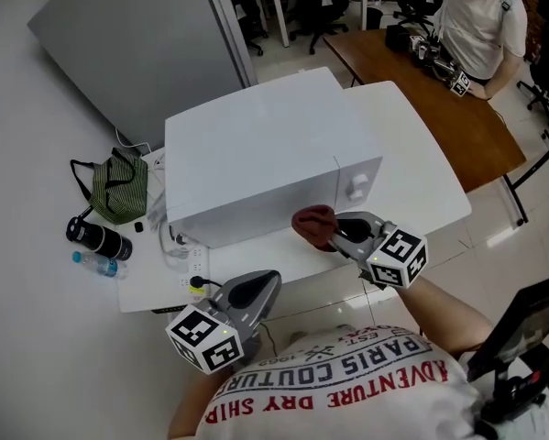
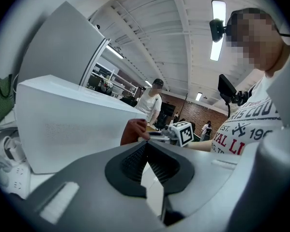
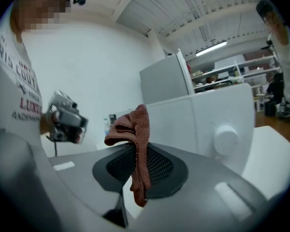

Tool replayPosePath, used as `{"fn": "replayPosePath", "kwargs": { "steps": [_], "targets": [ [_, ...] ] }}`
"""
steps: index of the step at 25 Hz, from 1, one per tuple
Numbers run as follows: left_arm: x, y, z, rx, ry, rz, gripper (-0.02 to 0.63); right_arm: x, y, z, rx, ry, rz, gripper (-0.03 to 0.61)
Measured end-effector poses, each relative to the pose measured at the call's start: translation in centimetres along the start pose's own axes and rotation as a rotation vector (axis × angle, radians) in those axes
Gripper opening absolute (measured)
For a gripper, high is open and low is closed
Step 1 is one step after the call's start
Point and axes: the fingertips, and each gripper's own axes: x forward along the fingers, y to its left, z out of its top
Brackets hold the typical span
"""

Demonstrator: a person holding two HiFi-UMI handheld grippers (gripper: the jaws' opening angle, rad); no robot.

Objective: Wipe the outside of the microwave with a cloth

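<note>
rust-brown cloth point(image 1: 315, 225) point(image 3: 135, 129), waffle-knit texture, bunched into a wad on top with one tail hanging down. it sits low at the front face of the microwave point(image 1: 256, 154), just left of the knob point(image 1: 356, 186); can't tell if it actually touches the face. right gripper point(image 1: 345, 231) point(image 3: 135, 151) has its fingers clamped on the cloth, with the fabric running down between the black ribbed pads.

microwave is a plain white box with a smooth top and sides and one round white knob point(image 3: 227, 139) on the front panel; no brand or label readable. it stands on a white counter point(image 1: 421, 163).

left gripper point(image 1: 260, 282) point(image 2: 145, 146) is off the near counter edge, fingers together at the tips with nothing between them, aimed at the microwave's side point(image 2: 67, 120).

left end of the counter: white power strip point(image 1: 184, 253) with plugs. on the floor beside it: green striped bag point(image 1: 120, 188), black flask point(image 1: 98, 236), clear water bottle point(image 1: 95, 264) with a blue cap. grey panel point(image 1: 127, 44) leans behind. brown counter point(image 1: 439, 99) further back, with a person in white point(image 1: 480, 16) seated at it.

readable text: wearer's shirt point(image 1: 347, 383) in red and grey, upside down, "paris coutur", "adventure", "dry shir", "est".
</note>
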Motion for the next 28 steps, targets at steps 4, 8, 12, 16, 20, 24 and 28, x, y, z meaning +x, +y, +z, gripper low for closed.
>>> {"fn": "replayPosePath", "kwargs": {
  "steps": [4,8,12,16,20,24,28],
  "targets": [
    [-2.8,1.4,0.0,-0.012,-0.029,0.049,0.006,1.3,4.7,7.0,0.017,-0.095,0.199,0.046],
    [-6.8,3.3,0.5,-0.015,-0.099,0.104,0.006,4.5,7.2,12.4,0.000,-0.125,0.290,0.046],
    [-10.8,5.1,2.7,0.021,-0.161,0.154,0.006,9.0,9.5,15.4,-0.034,-0.112,0.313,0.046],
    [-14.9,5.5,4.3,0.091,-0.197,0.175,0.006,14.2,11.0,16.8,0.032,-0.081,0.313,0.046],
    [-19.1,6.4,4.0,0.109,-0.217,0.225,0.006,19.8,11.0,16.8,0.192,0.029,0.309,0.046],
    [-22.9,7.9,3.2,0.085,-0.252,0.259,0.006,23.9,9.7,16.4,0.256,0.157,0.259,0.046],
    [-24.8,8.7,3.2,0.068,-0.287,0.262,0.006,25.9,9.1,15.6,0.290,0.286,0.233,0.046]
  ]
}}
